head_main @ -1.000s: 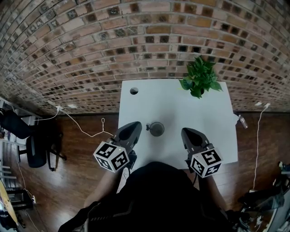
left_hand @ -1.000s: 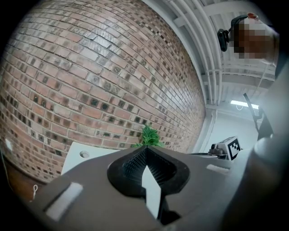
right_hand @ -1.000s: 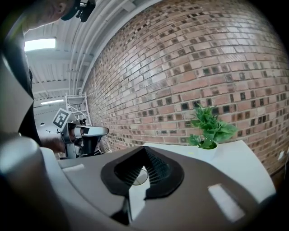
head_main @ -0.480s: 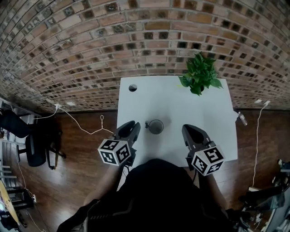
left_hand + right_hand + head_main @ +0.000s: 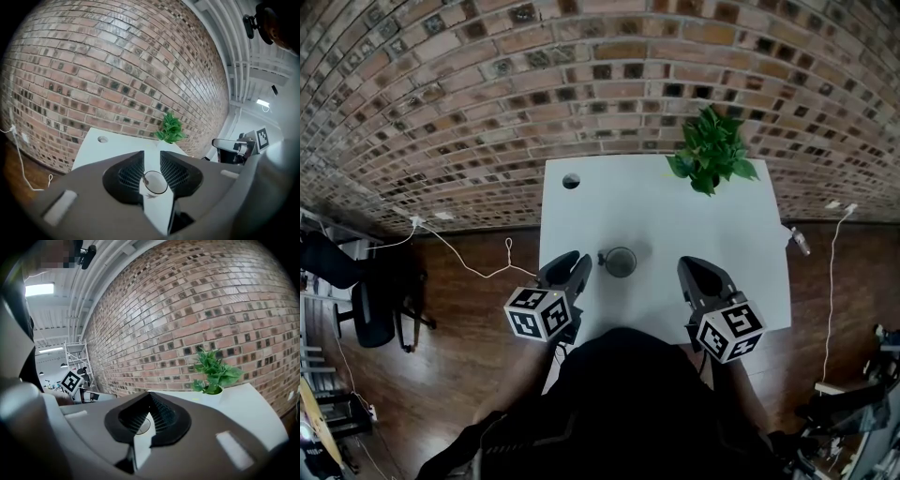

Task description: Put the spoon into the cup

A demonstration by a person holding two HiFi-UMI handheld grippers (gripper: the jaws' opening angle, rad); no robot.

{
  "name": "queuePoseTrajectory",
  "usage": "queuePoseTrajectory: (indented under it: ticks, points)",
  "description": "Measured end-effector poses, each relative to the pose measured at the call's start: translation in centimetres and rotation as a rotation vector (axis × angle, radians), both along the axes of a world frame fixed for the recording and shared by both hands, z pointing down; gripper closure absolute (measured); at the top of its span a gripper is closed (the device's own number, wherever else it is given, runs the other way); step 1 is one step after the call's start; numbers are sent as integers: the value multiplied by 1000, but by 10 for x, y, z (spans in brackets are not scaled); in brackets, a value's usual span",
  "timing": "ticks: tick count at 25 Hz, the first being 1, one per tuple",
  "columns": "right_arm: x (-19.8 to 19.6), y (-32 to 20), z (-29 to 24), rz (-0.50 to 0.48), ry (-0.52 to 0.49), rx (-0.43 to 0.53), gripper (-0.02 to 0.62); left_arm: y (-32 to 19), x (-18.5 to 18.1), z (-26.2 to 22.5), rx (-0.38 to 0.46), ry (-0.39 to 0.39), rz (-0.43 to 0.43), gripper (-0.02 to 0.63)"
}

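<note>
Spoon (image 5: 603, 257): end shows at left rim of cup (image 5: 621, 262) (rest too small to tell). Cup on desk (image 5: 656, 206); plant (image 5: 710, 159) well behind cup. Left gripper (image 5: 577, 261) just left of cup, fingers just been opening, narrow gap, empty. Right gripper (image 5: 694, 269) right of cup, fingers together, empty.

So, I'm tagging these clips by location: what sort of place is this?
Probably a workshop or lab hall: a white rectangular table against a red-brown brick wall, a metal scaffold tower and exposed ceiling pipes beyond.
</note>
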State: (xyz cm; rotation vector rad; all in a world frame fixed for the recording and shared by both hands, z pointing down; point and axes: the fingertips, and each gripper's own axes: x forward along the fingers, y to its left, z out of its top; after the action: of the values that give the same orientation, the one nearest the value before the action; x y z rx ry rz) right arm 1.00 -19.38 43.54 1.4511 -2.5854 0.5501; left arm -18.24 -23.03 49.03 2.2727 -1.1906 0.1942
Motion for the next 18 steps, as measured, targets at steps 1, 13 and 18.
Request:
queuePoseTrajectory:
  ticks: [1, 13, 18]
  points:
    - [0, 0, 0, -2, 5, -1, 589, 0, -1, -3, 9, 5, -6, 508]
    - [0, -1, -3, 6, -19, 9, 589, -1, 8, 37, -79, -47, 15, 463]
    - [6, 6, -3, 29, -9, 5, 589, -3, 20, 78, -171, -49, 28, 445]
